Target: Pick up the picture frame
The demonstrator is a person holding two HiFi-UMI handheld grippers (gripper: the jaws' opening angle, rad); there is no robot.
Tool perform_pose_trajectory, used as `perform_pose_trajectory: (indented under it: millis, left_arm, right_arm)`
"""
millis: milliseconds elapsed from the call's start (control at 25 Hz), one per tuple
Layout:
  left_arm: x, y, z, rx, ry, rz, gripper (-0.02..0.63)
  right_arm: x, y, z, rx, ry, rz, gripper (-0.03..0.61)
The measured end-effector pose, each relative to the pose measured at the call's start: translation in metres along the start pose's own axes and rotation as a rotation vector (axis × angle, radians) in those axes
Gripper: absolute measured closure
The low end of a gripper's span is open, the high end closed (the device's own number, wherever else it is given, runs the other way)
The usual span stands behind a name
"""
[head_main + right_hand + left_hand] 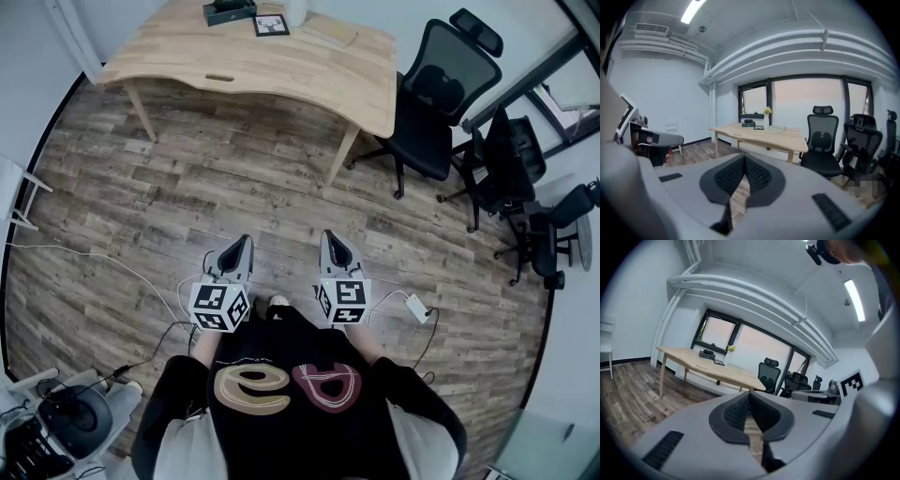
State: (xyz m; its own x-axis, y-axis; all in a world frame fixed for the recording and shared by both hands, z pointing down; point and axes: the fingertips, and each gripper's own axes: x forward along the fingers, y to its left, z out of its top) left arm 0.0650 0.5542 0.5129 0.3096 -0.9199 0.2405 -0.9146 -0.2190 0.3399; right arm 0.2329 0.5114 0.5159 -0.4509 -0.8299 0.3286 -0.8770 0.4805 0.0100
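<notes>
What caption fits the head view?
Left gripper and right gripper, both shut, far from the picture frame on the desk.

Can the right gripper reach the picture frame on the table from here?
Probably not: the right gripper is far from the picture frame, with wooden floor between. Nothing seems to block the approach.

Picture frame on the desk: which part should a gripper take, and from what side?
The picture frame looks to lie flat on the wooden desk, so pinch its near black border, coming in low from the desk's front edge. A dark box sits close beside it.
</notes>
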Motion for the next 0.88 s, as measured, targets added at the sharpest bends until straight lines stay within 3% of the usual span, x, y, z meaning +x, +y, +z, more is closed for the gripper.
perform_pose_trajectory:
  millis: [280, 440, 680, 880]
  left_arm:
    - [0.003, -0.012, -0.008, 0.038, 0.001, 0.003, 0.597]
    - [0.018, -0.003, -0.005, 0.021, 0.001, -0.008, 0.597]
    - [0.073, 0.027, 0.017, 0.003, 0.004, -0.071, 0.597]
    - [0.129, 0.072, 0.05, 0.029, 0.02, -0.106, 0.595]
  right_arm:
    - [-0.009, -0.015, -0.01, 0.055, -0.032, 0.002, 0.569]
    - [0.003, -0.013, -0.002, 0.033, -0.062, 0.023, 0.569]
    - [0.06, -0.022, 0.017, 0.059, -0.07, 0.01, 0.569]
    - [0.13, -0.008, 0.053, -0.032, -0.082, 0.051, 0.569]
